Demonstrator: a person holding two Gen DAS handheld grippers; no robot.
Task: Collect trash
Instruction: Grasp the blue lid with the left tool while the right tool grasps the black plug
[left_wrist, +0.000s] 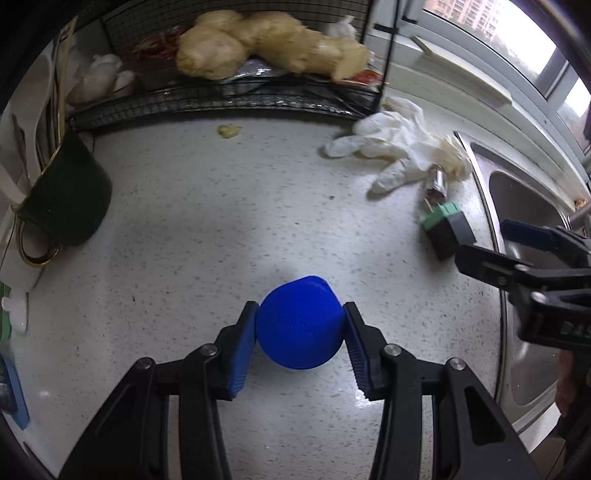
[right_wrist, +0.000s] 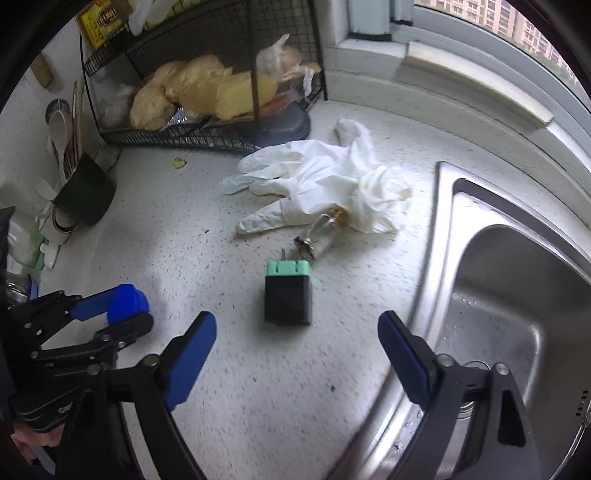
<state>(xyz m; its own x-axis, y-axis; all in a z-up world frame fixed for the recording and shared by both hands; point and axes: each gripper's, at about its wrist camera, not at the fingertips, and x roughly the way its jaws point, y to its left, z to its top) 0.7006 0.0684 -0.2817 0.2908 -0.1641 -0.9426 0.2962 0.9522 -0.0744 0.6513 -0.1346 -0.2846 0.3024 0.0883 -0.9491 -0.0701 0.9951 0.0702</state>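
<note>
1. Left gripper: pads pinch a blue cap, one pad on each side of it. The cap sits at the fingertips, above the speckled white countertop.
2. Blue cap: round, solid blue, its domed or flat face turned toward the left wrist camera; faint raised lettering across that face, too small to read. A small lip shows at its far edge. No clear long axis.
3. Right gripper: fingers spread wide, pinching nothing. A black block with a green end lies on the countertop just beyond the gap between the fingertips, touching neither pad.
4. Block: boxy, long axis running near to far, green end pointing far. Small metal prongs stick out of the green end.
5. Just past the block lies a small clear and metal piece, tilted; what it is cannot be told.
6. White disposable gloves lie crumpled farther off, fingers pointing left, stained brownish at the right end.
7. Steel sink to the right of the block. Wire rack at far left holds pale yellow lumps.
</note>
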